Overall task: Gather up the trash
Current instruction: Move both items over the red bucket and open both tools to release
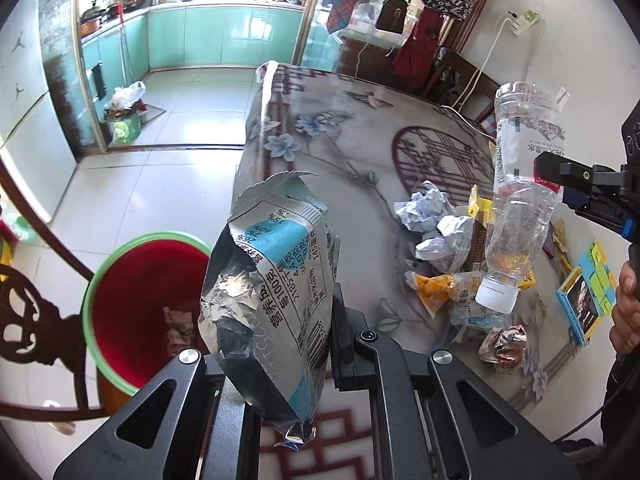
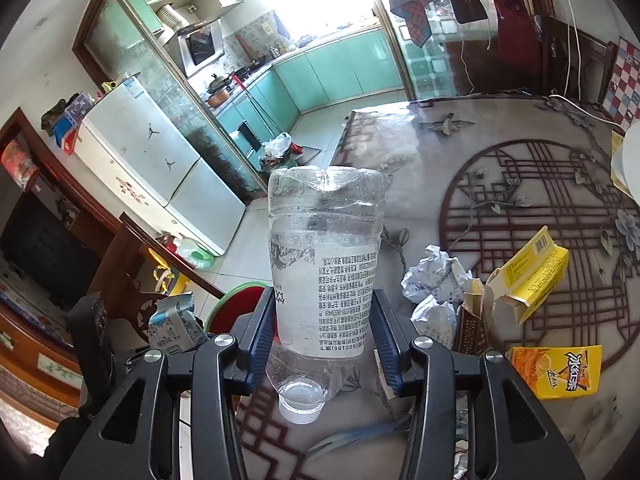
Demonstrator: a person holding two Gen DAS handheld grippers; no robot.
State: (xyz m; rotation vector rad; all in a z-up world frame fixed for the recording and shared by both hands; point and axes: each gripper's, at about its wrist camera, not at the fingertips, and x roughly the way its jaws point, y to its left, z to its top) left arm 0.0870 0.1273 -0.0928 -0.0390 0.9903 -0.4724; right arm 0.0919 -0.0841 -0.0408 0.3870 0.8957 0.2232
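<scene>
The left fingers (image 1: 280,364) pinch a wrapper (image 1: 272,300), just beside the bin (image 1: 120,280). The right fingers (image 2: 324,340) clamp a bottle (image 2: 324,264), cap down, farther off over the counter (image 2: 440,140).

A crinkled, shiny foil snack bag (image 1: 276,296) and a clear, dented plastic bottle (image 2: 324,264) are seen — the tablecloth (image 1: 340,128) glossy and smooth, the paper wads (image 1: 432,216) matt, the bin (image 1: 120,280) smooth plastic.

Left gripper (image 1: 276,376) angled downward, jaws clamped tight on a thin hold. Right gripper (image 2: 324,340) angled downward, jaws partly apart, pads pressing a held item; hand (image 1: 626,304) on its handle.
</scene>
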